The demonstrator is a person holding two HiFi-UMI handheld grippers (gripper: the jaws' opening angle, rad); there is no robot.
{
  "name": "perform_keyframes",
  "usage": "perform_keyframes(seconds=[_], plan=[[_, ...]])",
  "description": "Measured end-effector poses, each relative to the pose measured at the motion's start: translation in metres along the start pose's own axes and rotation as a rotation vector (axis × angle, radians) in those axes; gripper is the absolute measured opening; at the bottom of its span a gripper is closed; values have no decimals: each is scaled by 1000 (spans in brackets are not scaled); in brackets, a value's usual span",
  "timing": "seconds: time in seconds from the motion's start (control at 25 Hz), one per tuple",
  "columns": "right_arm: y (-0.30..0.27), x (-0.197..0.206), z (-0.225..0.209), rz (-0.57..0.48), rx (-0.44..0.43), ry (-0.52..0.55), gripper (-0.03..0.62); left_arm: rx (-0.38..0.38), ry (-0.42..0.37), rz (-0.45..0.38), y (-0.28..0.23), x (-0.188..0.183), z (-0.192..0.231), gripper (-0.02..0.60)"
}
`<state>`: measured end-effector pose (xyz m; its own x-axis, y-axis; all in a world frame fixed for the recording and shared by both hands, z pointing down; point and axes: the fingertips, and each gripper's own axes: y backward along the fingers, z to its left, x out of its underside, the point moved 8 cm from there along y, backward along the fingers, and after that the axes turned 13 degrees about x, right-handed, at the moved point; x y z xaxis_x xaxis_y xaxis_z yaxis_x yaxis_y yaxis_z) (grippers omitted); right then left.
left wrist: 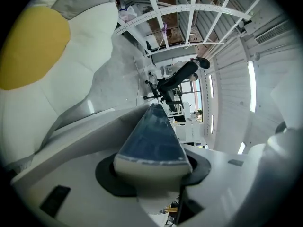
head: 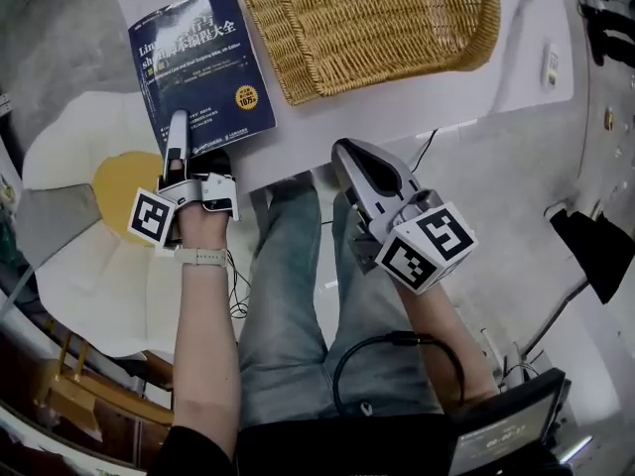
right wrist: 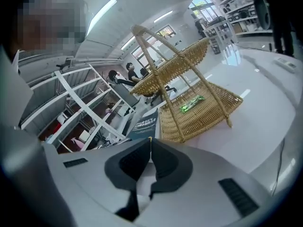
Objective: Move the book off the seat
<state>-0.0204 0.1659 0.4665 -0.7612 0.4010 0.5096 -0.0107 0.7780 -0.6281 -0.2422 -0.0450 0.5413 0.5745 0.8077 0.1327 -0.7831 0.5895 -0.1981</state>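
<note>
A blue book (head: 198, 58) lies flat on the white table (head: 417, 107), at its left corner, with the near edge at the table's rim. My left gripper (head: 177, 127) is shut on that near edge, one finger lying on the cover. In the left gripper view the book (left wrist: 151, 136) fills the gap between the dark pads of the left gripper (left wrist: 154, 169). My right gripper (head: 342, 152) hangs shut and empty over the person's lap, just short of the table. Its view shows the right gripper (right wrist: 150, 143) with pads together, and the book (right wrist: 144, 124) lies beyond.
A wicker basket (head: 377, 18) stands on the table right of the book; a green packet (right wrist: 191, 103) lies in the basket (right wrist: 199, 108). The seat's egg-shaped cushion (head: 89, 216), white with a yellow centre, is below left of the table, also seen as the cushion (left wrist: 33, 46). A cable runs past the person's legs.
</note>
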Motion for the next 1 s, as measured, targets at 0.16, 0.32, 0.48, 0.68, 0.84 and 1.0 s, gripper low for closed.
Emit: perform_keyframes(seconds=[0.16,0.32,0.48,0.68,0.84,1.0], plan=[[1,2,-3,9,1,-1,14,-17,14,13,5,12,6,215],[3,1,-5,13,-6,6,14,-49,41,57,10,21,11,310],[6,1,-7,24,-14,15,14,-73,83,38,21,25,13,325],[10,4,-10,39,-24,26,14,-89,98,7,31,27,11,342],[10,7,-11,48,-32,33,14,-123,128,-18,44,28,12,348],[11,9,-14,60,-48,45,14,-118,114,-18,59,38,5,352]])
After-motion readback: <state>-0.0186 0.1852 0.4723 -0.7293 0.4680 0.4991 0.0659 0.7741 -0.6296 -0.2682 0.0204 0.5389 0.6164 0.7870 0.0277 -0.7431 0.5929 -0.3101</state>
